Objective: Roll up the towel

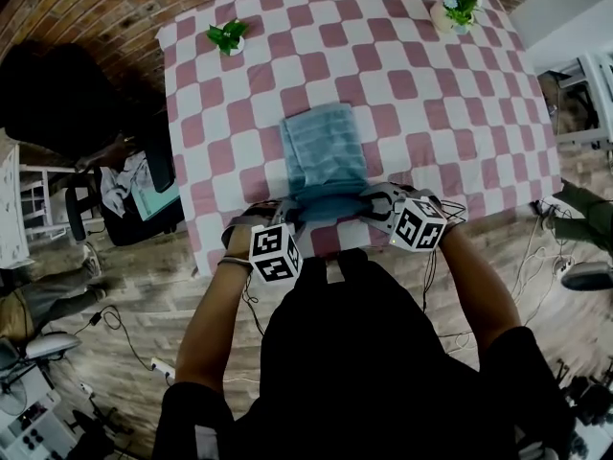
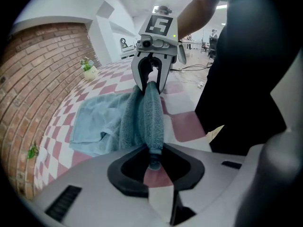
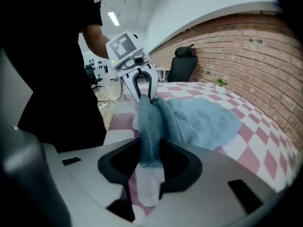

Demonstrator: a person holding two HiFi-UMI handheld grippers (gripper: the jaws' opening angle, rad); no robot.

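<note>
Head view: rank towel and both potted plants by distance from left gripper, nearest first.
1. The towel, clamped in the left gripper, at the table near edge.
2. The left plant, far left corner.
3. The right plant, far right corner.

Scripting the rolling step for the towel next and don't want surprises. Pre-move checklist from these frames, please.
1. The left gripper is shut on the near edge of the towel: ok.
2. The right gripper is shut on the same edge: ok.
3. The edge runs straight between the two grippers: ok.
4. The towel lies flat ahead of the grip: not ok, it is bunched just past the jaws.
5. The potted plants are apart from the towel: ok, both stand at the far corners of the table.
6. A turn is already rolled in: cannot tell.
</note>
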